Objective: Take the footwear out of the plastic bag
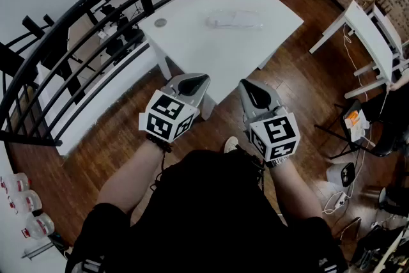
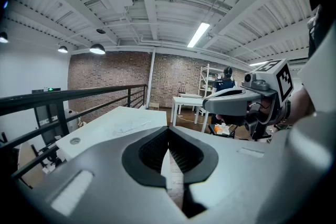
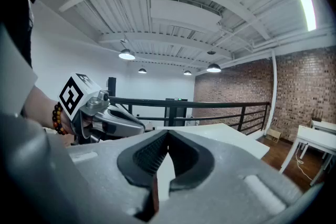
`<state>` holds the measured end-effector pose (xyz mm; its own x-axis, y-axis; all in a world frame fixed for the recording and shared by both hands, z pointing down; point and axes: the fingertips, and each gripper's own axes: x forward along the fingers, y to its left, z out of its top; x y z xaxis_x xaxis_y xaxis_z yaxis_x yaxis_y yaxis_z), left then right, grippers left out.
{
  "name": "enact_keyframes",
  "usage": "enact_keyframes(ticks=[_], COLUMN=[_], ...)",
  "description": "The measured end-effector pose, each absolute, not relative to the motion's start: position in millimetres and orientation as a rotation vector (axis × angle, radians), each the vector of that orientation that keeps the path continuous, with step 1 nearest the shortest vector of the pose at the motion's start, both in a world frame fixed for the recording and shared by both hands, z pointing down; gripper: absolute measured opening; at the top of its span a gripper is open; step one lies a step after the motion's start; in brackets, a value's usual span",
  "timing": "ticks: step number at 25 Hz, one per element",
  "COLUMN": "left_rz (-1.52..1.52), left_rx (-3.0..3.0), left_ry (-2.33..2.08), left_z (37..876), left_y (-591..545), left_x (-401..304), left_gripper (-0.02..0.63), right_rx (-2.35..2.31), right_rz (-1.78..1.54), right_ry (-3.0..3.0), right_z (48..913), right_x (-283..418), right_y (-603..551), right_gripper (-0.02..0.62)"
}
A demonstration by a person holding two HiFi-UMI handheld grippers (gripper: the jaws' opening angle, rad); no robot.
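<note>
The left gripper (image 1: pixel 193 82) and right gripper (image 1: pixel 256 95) hover side by side short of the white bench (image 1: pixel 185 48), jaws together and empty. The plastic bag (image 1: pixel 234 20) lies at twelve o'clock, well apart, the footwear inside indistinct. The task looks unstarted; the next move calls for reaching forward and parting the jaws.

White table (image 1: pixel 192 54), plastic bag (image 1: pixel 235 20) atop
</note>
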<state>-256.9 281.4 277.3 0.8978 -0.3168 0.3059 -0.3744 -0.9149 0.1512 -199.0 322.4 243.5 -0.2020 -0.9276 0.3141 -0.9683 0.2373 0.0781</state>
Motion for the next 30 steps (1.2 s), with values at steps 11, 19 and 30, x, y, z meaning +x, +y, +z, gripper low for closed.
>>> enact_keyframes(ticks=[11,19,30], left_rz=[0.467,0.576,0.669], left_rx=[2.824,2.756,2.643], left_ry=[-0.623,-0.695,-0.878], left_z=[291,302,319], left_y=[229,177,127], left_x=[-218,-130,-73], left_gripper=[0.017,0.017,0.017], right_rx=[1.736,1.665,1.45], right_rz=[0.225,0.33,0.419], right_ry=[-2.29,-2.359,-2.482], right_z=[253,271,298], right_x=[-144,-50,6], right_y=[270,213,148], right_gripper=[-0.009,-0.011,-0.011])
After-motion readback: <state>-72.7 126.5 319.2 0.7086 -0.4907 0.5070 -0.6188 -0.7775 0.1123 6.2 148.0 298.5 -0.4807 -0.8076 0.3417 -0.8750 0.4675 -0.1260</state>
